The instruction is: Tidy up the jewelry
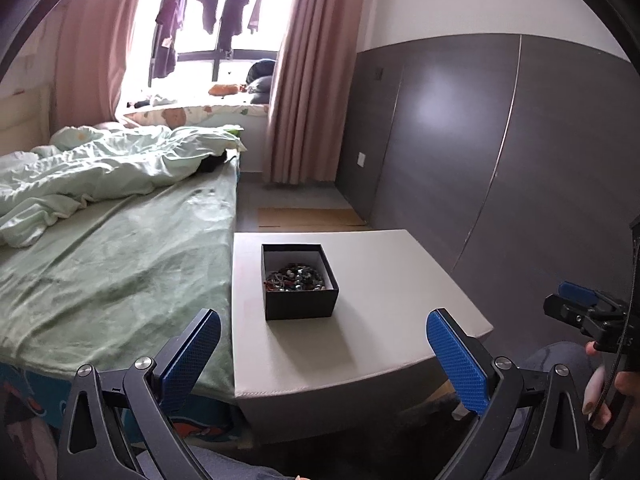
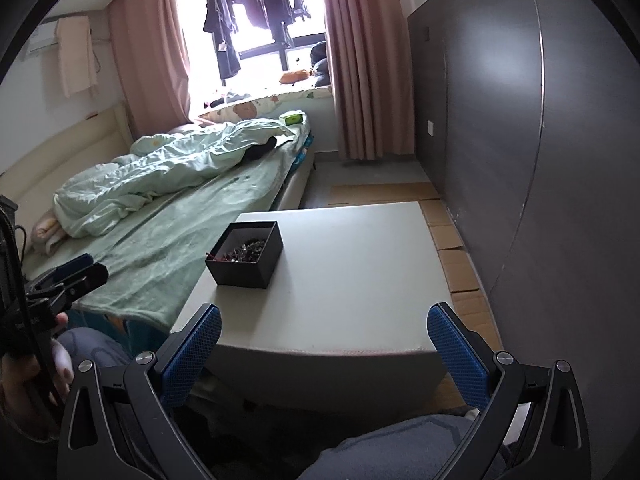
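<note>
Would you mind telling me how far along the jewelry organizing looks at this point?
Done: a tangle of jewelry already sits inside the open black box on the white table; no other pieces show on the tabletop. In hand: nothing, as the left tool and right tool are both open and short of the box. Left: any sorting inside it.

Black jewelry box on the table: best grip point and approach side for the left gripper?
Judging from both views: take the black box by its two side walls near the rim, coming from the front edge of the table. The box is open-topped, square and upright with straight walls, and stands clear on all sides. The left gripper is open and faces it, so a straight advance may do. Avoid the jewelry inside.
</note>
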`<state>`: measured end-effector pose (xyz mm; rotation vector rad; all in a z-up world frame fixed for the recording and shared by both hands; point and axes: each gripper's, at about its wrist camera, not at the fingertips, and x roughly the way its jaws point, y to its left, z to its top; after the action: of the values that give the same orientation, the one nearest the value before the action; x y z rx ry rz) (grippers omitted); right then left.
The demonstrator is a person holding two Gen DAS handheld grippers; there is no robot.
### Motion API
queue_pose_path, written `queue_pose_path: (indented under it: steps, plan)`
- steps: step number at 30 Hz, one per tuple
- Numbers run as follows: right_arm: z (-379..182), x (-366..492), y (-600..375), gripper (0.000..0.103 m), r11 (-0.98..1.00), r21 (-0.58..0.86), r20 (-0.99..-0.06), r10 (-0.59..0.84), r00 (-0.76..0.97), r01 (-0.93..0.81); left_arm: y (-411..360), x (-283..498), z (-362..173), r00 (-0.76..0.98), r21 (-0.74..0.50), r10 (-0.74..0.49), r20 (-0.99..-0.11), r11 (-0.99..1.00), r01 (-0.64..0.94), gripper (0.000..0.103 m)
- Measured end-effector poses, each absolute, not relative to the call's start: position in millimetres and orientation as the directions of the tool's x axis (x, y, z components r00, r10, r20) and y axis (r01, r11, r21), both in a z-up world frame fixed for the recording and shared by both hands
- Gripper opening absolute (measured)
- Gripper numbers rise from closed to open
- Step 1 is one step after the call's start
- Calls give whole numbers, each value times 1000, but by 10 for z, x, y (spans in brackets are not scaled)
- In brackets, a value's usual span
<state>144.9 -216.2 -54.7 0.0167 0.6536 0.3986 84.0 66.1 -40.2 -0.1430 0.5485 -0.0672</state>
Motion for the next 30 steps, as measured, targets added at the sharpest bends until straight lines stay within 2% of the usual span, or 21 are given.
queue_pose_path:
  steps: [6,18,24,30]
  plan:
    - [-595,1463,-2226,103,933,172,-605,354,713,-317,656,779,-397,861,-146,-89,-501,989,17,103]
    - [-598,1402,-2221,103,934,168,-583,352,732,-316,605,816,-417,854,-113,-76,-515,993,20,103]
    - [-593,1394,-2232,103,934,171,-579,353,735,-315,634,776,-399,864,-131,-86,-497,991,23,103]
    - [-594,1384,-2241,103,935,170,-578,349,737,-310,564,763,-388,869,-96,-74,-490,995,31,103]
